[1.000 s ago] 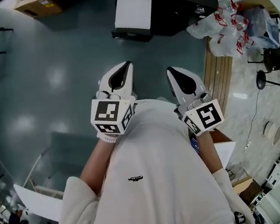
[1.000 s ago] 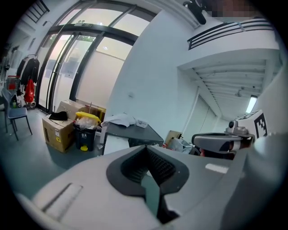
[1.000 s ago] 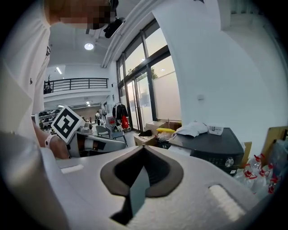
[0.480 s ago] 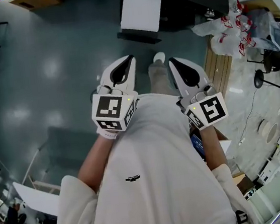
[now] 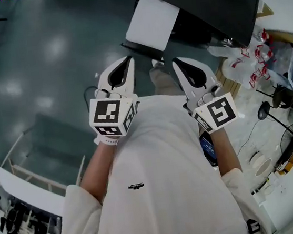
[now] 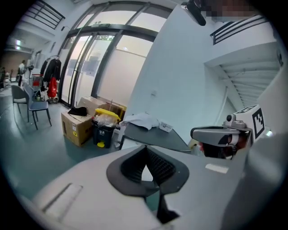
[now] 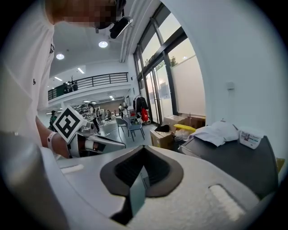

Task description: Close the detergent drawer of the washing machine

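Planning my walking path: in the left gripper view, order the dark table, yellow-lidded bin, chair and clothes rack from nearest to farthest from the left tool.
From the left tool:
1. dark table, just ahead, centre-right.
2. yellow-lidded bin, past the table's left end.
3. chair, far left.
4. clothes rack, behind the chair, farthest back.
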Tool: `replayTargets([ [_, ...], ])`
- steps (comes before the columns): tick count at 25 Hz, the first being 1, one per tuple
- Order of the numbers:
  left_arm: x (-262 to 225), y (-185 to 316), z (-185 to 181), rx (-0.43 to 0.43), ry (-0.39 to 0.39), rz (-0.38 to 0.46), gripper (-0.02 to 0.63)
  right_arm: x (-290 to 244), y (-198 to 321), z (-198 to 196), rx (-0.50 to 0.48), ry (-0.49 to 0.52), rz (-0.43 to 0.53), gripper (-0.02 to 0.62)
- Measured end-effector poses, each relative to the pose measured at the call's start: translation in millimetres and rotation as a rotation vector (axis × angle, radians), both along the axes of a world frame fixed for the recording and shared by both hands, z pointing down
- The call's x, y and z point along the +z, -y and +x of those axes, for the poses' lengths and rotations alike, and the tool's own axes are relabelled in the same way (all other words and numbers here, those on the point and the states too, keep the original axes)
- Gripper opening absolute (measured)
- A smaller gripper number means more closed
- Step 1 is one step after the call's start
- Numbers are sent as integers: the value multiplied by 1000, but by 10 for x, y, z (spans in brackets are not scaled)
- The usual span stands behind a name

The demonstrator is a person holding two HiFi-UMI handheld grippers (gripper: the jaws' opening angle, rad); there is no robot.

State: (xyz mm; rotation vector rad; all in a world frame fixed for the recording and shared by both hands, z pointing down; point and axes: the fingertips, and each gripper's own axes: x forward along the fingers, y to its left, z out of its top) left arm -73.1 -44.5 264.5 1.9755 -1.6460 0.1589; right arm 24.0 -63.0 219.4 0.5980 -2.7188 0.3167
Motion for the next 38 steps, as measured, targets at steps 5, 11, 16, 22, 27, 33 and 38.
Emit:
replayTargets([
  [5,24,199,69,-162,19,-46,16,43,335,44,-199,1,-50,3],
  [11,173,215,129,-336,49,-94,15,165,588,42,-489,-38,-34,3],
  [16,344,18,199,-473,73,-126,15,97,553,-102,-652,35,-14,3],
  [22,541,-189,234,-469,141,-141,17,195,439,-100,-719,2,15,3],
  [27,721,-238,341,-448,152,-133,17,229,353,-23,-760,-12,13,3],
  [33,943,-211,378,-385,182,-143,17,325,276,79,-761,3,-43,3],
  [38,1097,-230,321,-342,211,-151,16,402,197,3,-738,24,-73,3],
])
